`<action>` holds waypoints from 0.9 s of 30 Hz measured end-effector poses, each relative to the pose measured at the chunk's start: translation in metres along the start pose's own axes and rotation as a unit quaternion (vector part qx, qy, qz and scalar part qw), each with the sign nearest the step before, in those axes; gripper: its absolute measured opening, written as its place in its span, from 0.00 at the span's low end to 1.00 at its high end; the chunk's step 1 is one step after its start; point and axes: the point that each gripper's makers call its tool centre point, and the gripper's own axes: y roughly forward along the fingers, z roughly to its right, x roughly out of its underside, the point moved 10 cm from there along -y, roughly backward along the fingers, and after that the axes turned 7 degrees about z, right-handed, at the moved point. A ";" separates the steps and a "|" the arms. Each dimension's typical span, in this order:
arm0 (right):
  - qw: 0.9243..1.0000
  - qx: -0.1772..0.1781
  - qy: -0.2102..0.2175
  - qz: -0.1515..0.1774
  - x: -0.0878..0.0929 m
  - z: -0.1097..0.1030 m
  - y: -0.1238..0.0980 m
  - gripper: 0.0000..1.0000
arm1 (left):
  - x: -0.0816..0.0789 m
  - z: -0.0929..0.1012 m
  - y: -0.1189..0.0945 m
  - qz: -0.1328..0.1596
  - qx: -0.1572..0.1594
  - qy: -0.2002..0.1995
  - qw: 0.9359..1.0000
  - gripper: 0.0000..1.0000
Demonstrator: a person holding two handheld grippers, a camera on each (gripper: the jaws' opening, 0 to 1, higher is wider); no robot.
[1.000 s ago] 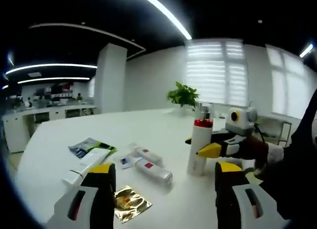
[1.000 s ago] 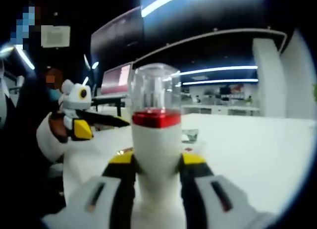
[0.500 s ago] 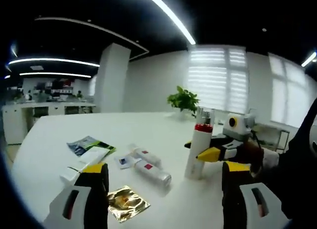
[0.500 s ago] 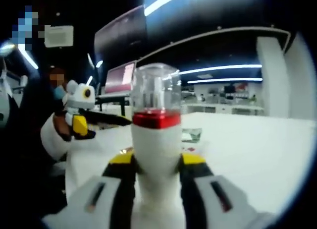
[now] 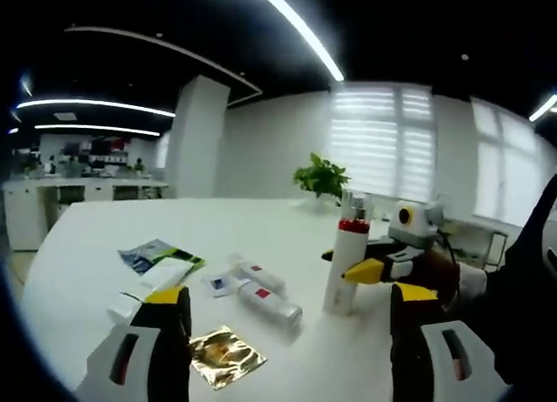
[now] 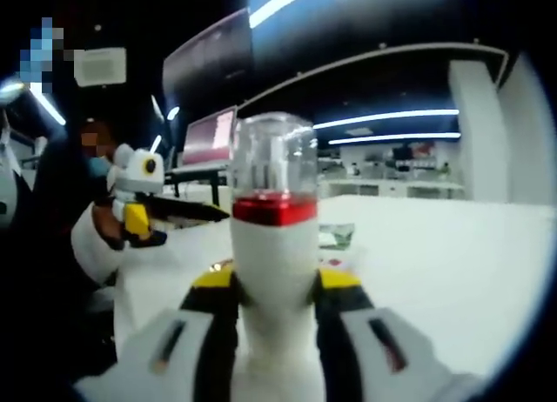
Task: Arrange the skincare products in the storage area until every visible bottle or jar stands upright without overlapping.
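Note:
A white pump bottle (image 5: 345, 263) with a red band and clear cap stands upright on the white table (image 5: 261, 219); my right gripper (image 5: 370, 267) is shut on its body. In the right gripper view the same bottle (image 6: 274, 245) rises between the yellow-tipped jaws of my right gripper (image 6: 274, 284). Two white bottles with red labels (image 5: 268, 299) lie flat left of it. A white tube (image 5: 152, 284), a small sachet (image 5: 222, 283) and a gold sachet (image 5: 224, 356) lie nearby. My left gripper (image 5: 287, 306) hovers open above the table's near side. It comes into the right gripper view as the left gripper (image 6: 139, 219).
A green and blue packet (image 5: 157, 254) lies beyond the tube. A potted plant (image 5: 322, 177) stands at the table's far edge. A person's sleeve (image 5: 522, 280) fills the right side. Bare tabletop stretches behind the bottles.
The left gripper view has drawn back slightly, so the bottles look a little farther. The right gripper keeps its hold on the upright bottle.

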 end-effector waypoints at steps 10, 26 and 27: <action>1.000 0.014 -0.016 0.011 -0.008 0.010 -0.005 0.32 | -0.002 0.001 -0.003 0.001 -0.003 0.000 1.000 0.99; 0.998 0.048 -0.028 0.019 -0.020 0.050 -0.017 0.32 | -0.005 0.001 -0.005 -0.008 -0.003 -0.003 1.000 0.99; 0.998 0.049 -0.031 0.019 -0.020 0.050 -0.017 0.32 | -0.004 0.001 -0.005 -0.008 -0.004 -0.003 1.000 0.99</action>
